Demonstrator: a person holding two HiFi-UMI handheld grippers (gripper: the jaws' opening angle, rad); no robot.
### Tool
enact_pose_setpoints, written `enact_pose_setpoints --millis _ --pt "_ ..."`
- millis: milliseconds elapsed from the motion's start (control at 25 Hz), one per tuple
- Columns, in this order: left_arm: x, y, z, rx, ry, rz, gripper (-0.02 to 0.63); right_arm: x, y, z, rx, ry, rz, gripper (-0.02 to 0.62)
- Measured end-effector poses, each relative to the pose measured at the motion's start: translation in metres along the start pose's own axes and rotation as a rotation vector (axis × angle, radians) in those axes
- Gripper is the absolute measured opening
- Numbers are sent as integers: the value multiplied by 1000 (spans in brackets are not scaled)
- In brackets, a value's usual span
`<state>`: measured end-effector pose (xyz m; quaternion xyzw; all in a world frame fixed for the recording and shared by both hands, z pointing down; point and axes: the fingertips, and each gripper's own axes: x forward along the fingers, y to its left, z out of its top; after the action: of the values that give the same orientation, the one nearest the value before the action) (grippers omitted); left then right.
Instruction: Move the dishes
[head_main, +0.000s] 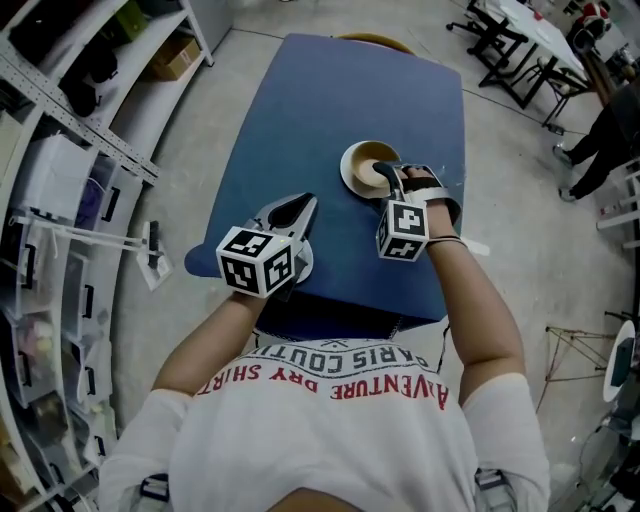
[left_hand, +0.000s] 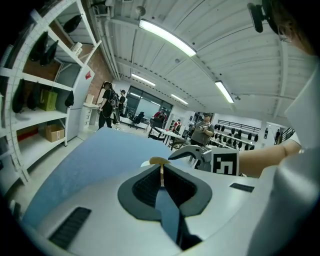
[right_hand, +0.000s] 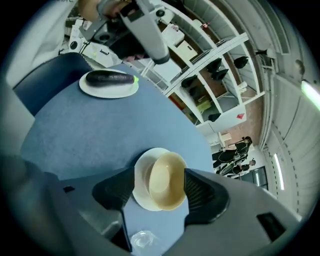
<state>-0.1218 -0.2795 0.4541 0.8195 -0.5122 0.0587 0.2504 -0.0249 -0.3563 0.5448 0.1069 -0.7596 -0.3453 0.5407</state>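
Note:
A cream bowl (head_main: 368, 166) stands on the blue table (head_main: 300, 110), right of centre. My right gripper (head_main: 395, 178) is open, its fingertips at the bowl's near right rim. In the right gripper view the bowl (right_hand: 162, 181) sits framed between the two spread pads; I cannot tell whether they touch it. A white plate (right_hand: 109, 86) carrying a dark eggplant (right_hand: 107, 77) lies further along the table, under my left gripper (right_hand: 145, 30). In the head view the left gripper (head_main: 303, 205) hides that plate. It hovers shut at the table's near left with nothing in its jaws.
Shelving (head_main: 60, 200) with boxes and bags runs along the left. Desks (head_main: 520, 40) and a standing person (head_main: 610, 120) are at the far right. A chair back (head_main: 370, 40) shows at the table's far edge. A small clear object (right_hand: 140, 240) lies close below my right gripper.

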Motion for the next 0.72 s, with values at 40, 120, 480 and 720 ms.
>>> enact_pose_setpoints --millis 40,120,480,720 --pt "-2 3 0 -5 -1 5 40 6 2 -2 -9 19 7 312" --pt "-7 9 -1 -20 -2 14 40 15 1 -3 -14 45 2 252" --pt "-4 19 -2 -30 -1 40 40 35 12 -8 -34 72 43 108" --pt "-3 21 -3 -19 7 47 40 37 15 -7 -19 67 47 56"
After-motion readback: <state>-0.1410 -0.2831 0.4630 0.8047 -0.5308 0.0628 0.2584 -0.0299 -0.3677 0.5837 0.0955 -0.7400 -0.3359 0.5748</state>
